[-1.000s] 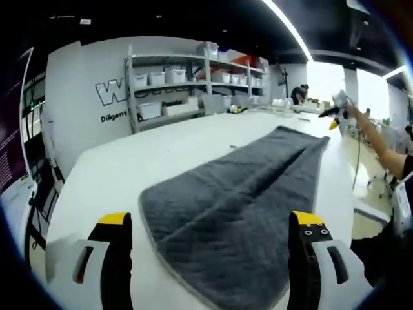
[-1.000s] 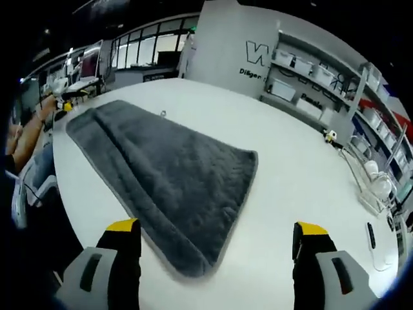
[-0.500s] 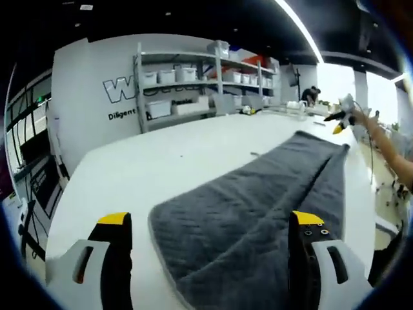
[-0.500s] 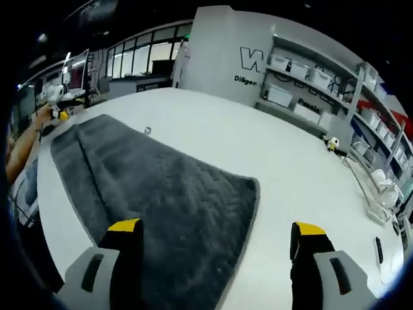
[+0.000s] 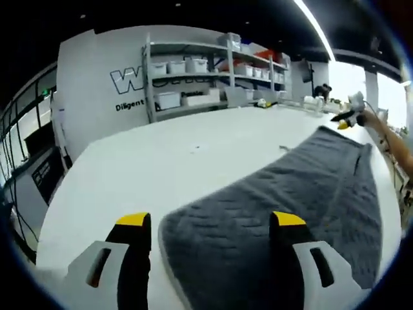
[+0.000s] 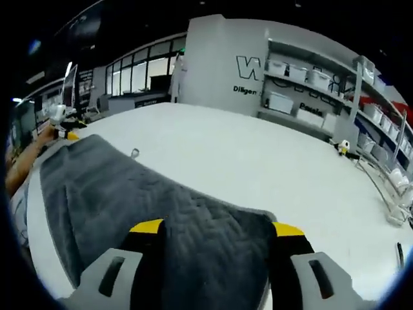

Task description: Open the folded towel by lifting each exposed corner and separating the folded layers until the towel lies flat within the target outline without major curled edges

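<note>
- The left gripper (image 5: 210,226) is down low over the near end of the gray towel (image 5: 284,200). Its two fingers are apart, and the towel edge lies between them, nearer the right finger. I cannot tell if they touch it.
- The towel lies long and narrow on the white table (image 5: 161,148). It looks folded, with a line running along it, so the opening is not done.
- The right gripper (image 6: 216,229) is low over the other end of the towel (image 6: 129,200). Its fingers are apart, with the towel corner between them.
- I think lifting both corners and spreading the layers is what is left.
</note>
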Motion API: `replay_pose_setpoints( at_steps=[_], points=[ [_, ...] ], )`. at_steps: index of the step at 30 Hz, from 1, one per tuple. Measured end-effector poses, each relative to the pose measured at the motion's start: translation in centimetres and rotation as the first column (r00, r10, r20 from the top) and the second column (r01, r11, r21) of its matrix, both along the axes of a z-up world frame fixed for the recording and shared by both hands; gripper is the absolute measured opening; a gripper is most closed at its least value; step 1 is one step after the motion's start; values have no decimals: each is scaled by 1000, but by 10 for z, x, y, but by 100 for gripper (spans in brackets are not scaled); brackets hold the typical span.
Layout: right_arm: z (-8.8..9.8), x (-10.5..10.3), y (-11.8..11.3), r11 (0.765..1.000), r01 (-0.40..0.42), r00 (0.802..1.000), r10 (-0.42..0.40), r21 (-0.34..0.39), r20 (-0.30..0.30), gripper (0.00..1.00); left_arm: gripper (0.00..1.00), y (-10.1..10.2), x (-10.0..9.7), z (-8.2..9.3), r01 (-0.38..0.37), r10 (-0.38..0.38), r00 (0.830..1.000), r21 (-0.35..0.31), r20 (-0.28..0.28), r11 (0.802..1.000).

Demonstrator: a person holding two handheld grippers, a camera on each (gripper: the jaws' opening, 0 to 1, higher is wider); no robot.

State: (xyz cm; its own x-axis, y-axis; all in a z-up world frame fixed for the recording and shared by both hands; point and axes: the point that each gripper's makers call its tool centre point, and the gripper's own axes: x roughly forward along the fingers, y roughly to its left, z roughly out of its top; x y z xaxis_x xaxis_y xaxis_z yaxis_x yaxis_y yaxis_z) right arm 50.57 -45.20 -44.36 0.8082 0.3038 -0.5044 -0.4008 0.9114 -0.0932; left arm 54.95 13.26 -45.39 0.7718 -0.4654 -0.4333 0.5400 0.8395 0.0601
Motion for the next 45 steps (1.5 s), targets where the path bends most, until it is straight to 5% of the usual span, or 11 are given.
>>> replay_pose_setpoints(
  at_steps=[3, 8, 13, 25, 34, 45],
  points=[
    [-5, 16, 2, 1000, 1, 1000, -1, 11, 0, 43, 58, 3, 5, -10, -7, 7, 1000, 27, -20, 1000],
    [-24, 30, 15, 999, -37, 998, 37, -3, -53, 38, 36, -1, 7, -22, 27, -25, 998, 43, -53, 999],
    [-42, 41, 23, 999, -46, 995, 45, -18, -91, 33, 34, 1, 12, -35, 42, -32, 996, 125, -80, 991],
    [-54, 53, 21, 998, -59, 995, 56, -27, -83, 7, 8, -6, 16, -36, 79, -73, 996, 106, -54, 991],
    [-51, 76, 16, 999, -1, 1000, 1, -51, -17, 5, 5, -3, 35, -35, 43, -41, 999, 181, -18, 983],
    [-49, 100, 15, 994, 56, 996, -50, -93, 69, 9, 6, 0, 47, -36, 15, -16, 1000, 192, 4, 981]
  ],
)
